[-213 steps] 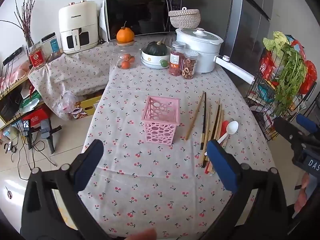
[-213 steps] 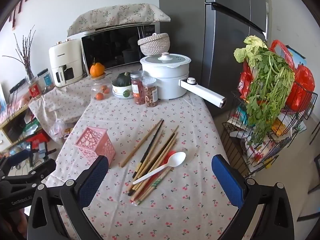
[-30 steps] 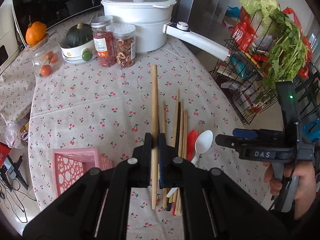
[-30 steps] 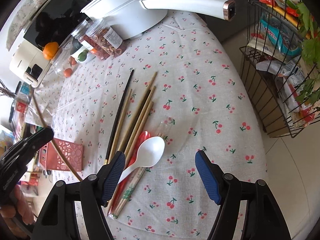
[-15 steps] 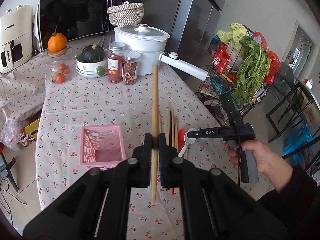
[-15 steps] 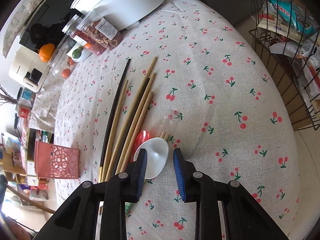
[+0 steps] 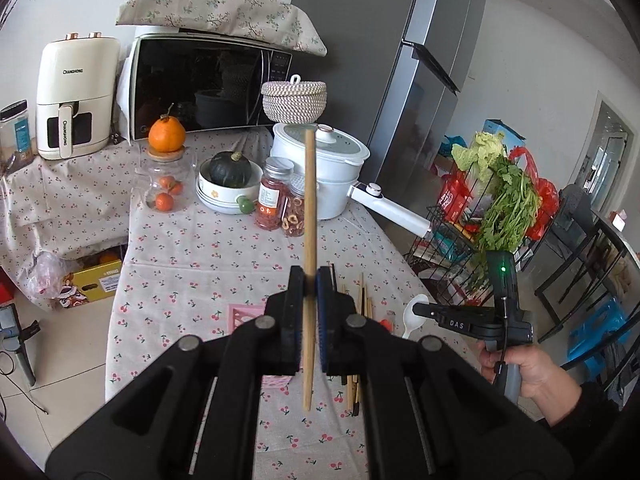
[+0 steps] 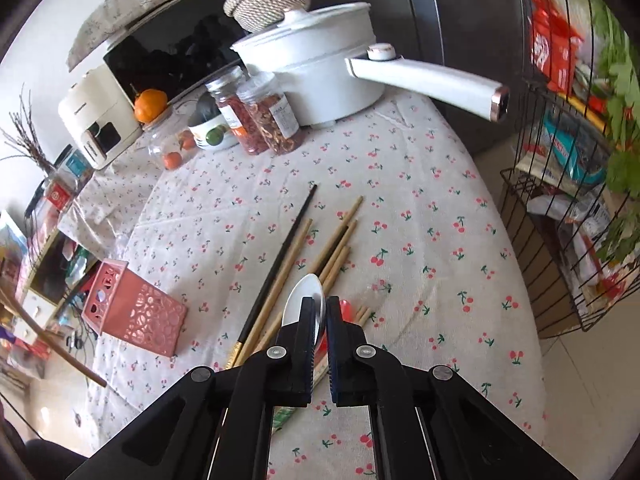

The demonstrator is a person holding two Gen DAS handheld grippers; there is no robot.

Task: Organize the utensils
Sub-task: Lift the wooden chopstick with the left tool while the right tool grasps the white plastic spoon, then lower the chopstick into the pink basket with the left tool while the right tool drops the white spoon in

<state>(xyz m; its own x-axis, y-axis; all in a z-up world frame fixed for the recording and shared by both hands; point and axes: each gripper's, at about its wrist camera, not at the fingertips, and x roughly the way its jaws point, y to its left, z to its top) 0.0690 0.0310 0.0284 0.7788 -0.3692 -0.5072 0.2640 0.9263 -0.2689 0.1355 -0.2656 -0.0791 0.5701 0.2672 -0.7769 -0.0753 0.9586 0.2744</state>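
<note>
My left gripper [image 7: 310, 280] is shut on a long wooden chopstick [image 7: 309, 200] and holds it upright above the table. The pink perforated holder [image 8: 134, 310] stands at the table's left edge, mostly hidden behind the left gripper in the left wrist view [image 7: 240, 318]. My right gripper [image 8: 319, 312] is shut on the white spoon [image 8: 304, 300], lifted over the chopsticks. Several wooden and black chopsticks [image 8: 300, 256] lie in a loose bundle on the cloth, with a red spoon [image 8: 345, 310] beneath. The right gripper [image 7: 424, 314] also shows in the left wrist view, holding the spoon [image 7: 414, 314].
A white pot [image 8: 320, 68] with a long handle [image 8: 432, 80] stands at the back, beside two spice jars [image 8: 260, 116], a squash bowl [image 7: 230, 184] and a glass jar [image 7: 162, 184]. A wire rack [image 8: 568, 200] with vegetables stands right of the table. A microwave [image 7: 208, 88] sits behind.
My right gripper has shut on the white spoon and lifted it off the pile. My left gripper has raised the chopstick higher and tilted up, away from the table.
</note>
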